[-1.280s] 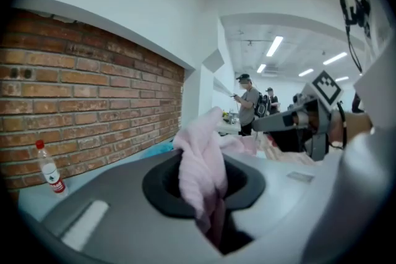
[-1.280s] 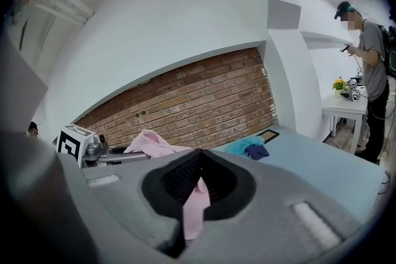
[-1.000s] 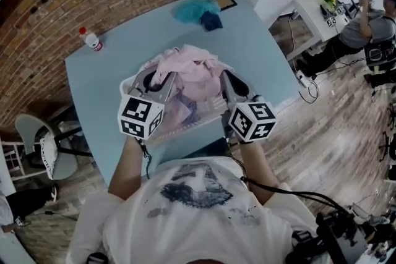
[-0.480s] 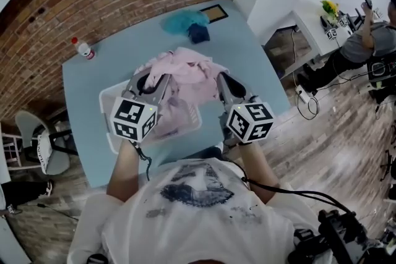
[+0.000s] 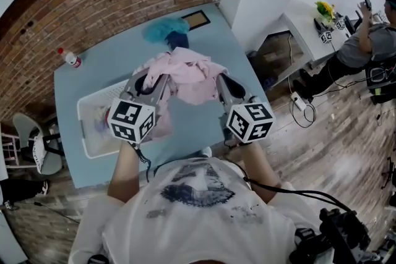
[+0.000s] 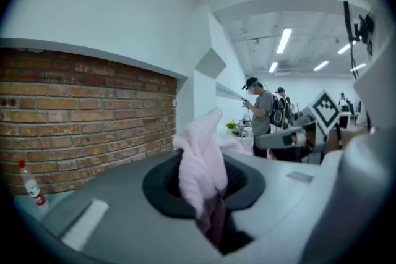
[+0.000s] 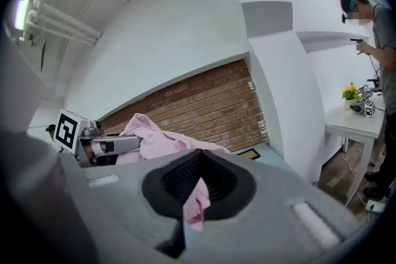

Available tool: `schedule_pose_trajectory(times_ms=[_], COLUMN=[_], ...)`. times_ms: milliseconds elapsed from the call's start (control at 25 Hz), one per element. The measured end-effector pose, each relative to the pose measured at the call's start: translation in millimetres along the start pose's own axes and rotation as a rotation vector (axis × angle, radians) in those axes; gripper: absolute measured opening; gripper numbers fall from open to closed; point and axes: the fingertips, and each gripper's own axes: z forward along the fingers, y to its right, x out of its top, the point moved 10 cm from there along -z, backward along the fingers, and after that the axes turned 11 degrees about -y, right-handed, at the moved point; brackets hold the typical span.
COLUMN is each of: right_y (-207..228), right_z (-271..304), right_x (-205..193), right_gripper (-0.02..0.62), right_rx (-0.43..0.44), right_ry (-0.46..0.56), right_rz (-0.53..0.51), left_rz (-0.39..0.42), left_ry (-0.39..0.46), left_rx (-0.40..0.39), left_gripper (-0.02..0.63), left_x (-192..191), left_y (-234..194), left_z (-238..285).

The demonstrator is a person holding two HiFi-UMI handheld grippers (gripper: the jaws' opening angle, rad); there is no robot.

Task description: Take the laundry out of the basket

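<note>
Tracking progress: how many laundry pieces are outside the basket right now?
3. The pink garment hangs between the left gripper and right gripper above the table; a teal piece and a dark blue piece lie together at the table's far end. The basket may hide more.

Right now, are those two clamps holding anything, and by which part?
Yes, one pink garment, held by both. The left gripper pinches a bunched fold at its left side, the right gripper a fold at its right side.
</note>
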Motion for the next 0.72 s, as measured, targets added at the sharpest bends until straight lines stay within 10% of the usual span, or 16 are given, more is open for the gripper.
schedule_pose_trajectory(times_ms=[720], right_y=[107.6], right_z=[-53.0], right_x=[4.4], right_gripper=[-0.003], right_rx=[-0.095], right_ry=[0.023], right_rz=[0.059], left_rz=[-0.061], left_ry=[0.002], left_rx=[-0.156], left_gripper=[0.051], left_x=[21.4], left_y=[74.8], left_z=[120.5])
